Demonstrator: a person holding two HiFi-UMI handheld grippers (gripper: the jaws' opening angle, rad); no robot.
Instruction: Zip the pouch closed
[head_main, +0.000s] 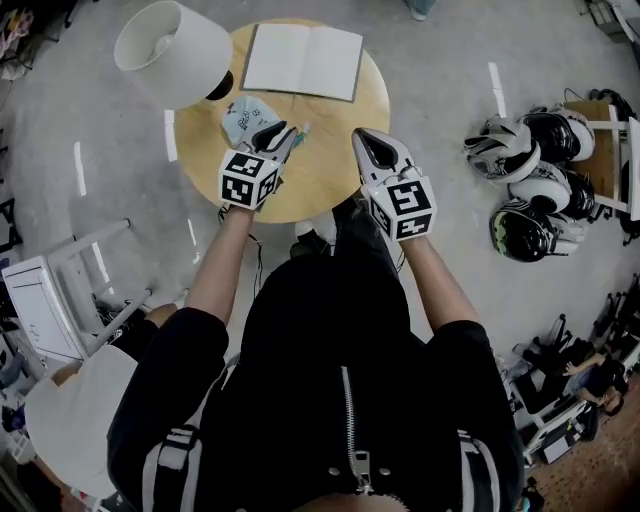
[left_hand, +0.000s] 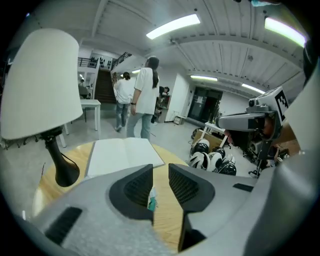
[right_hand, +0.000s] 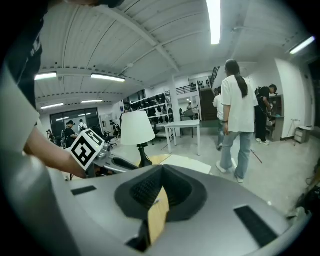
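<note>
Found whole only in the head view: the round table (head_main: 335, 165), with the pale blue pouch (head_main: 243, 118) lying on its left part, just nearer than the lamp (head_main: 172, 48) and the open notebook (head_main: 303, 60) at its far edge. Reduced in the left gripper view to a teal sliver low in the gap between the jaws. Not to be found in the right gripper view at all. Picked up only by the two gripper cameras: people (left_hand: 145, 92) standing on the floor beyond the table's far side. Caught in the head and left gripper views, not the right: helmets (head_main: 530, 190) heaped on the floor right of the table.

Both bare forearms stretched forward and angled slightly down. Left gripper (head_main: 283, 135) out over the table's left half, tips at the pouch's right end, jaws spread a little with both pads clear of everything. Right gripper (head_main: 366, 138) over the table's near right part, well apart from the pouch, jaws pressed together on nothing.

Pouch's right end covered by the left gripper in the head view. Impossible to tell whether those tips touch the fabric. Zipper too small to make out. Table's near edge cut off behind the grippers and the dark clothing. Lamp base mostly tucked under the shade from above, plain only from the left gripper camera.
</note>
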